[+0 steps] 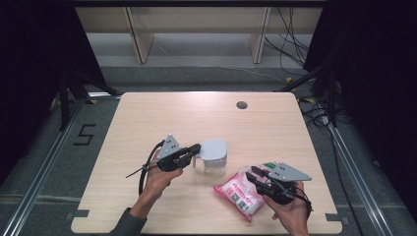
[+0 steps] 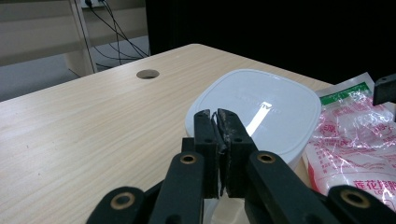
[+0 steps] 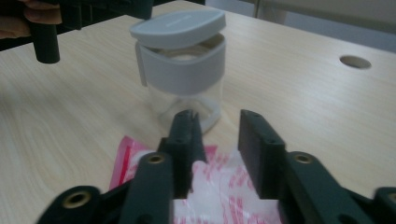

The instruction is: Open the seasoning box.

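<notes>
A clear jar [image 1: 215,166] with a white band stands at the table's middle. Its white lid [image 1: 213,147] is tipped up on one side in the right gripper view, over the jar [image 3: 186,88]. My left gripper [image 1: 197,148] reaches in from the left and is shut on a thin tab at the lid's edge [image 2: 261,107]; its jaws [image 2: 217,117] press together on it. A pink and white bag [image 1: 239,192] lies to the right of the jar. My right gripper [image 1: 254,173] hovers over the bag's right end. Its jaws [image 3: 217,122] stand partly apart, with the crinkled bag [image 3: 219,196] low between them.
The wooden table [image 1: 162,118] has a round cable hole [image 1: 241,104] at its back right. Bare wood stretches behind and left of the jar. Dark curtains flank the table, and cables trail on the floor beyond its far right corner.
</notes>
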A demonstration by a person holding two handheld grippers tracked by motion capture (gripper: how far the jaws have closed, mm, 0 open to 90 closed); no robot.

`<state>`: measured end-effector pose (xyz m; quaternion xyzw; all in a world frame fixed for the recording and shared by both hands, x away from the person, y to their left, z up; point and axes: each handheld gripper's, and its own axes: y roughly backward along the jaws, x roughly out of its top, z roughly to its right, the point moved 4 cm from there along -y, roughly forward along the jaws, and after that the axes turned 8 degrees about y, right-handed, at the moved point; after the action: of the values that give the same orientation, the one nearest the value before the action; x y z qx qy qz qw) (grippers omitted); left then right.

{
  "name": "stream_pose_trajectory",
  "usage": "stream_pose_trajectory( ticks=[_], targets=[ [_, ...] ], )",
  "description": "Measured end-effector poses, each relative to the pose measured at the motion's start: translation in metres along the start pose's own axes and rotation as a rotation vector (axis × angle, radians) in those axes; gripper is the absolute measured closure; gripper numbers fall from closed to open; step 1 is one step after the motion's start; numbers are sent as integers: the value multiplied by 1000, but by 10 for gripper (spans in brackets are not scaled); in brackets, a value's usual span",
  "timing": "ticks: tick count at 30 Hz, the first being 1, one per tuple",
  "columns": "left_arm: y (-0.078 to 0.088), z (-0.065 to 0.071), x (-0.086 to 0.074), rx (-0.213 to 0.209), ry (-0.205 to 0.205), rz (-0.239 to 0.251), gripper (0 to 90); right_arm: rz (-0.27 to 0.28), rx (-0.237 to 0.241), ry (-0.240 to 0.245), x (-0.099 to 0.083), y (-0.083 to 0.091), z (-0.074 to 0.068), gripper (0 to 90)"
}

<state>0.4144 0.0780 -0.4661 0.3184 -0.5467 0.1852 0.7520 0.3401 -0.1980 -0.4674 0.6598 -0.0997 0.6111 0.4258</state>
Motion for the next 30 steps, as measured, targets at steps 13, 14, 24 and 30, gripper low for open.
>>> stream_pose_trajectory(
  ticks=[13, 14, 24, 30],
  targets=[
    [0, 0, 0, -1, 4, -3, 867, 9, 14, 50, 27, -42, 2, 900],
    [0, 0, 0, 0, 4, -2, 868, 3, 15, 52, 28, -44, 2, 900],
    [1, -1, 0, -1, 3, -6, 869, -23, 33, 55, 34, -60, 2, 900],
    [1, -2, 0, -3, -6, -4, 869, -25, 55, 49, 35, -66, 1, 900]
  ],
)
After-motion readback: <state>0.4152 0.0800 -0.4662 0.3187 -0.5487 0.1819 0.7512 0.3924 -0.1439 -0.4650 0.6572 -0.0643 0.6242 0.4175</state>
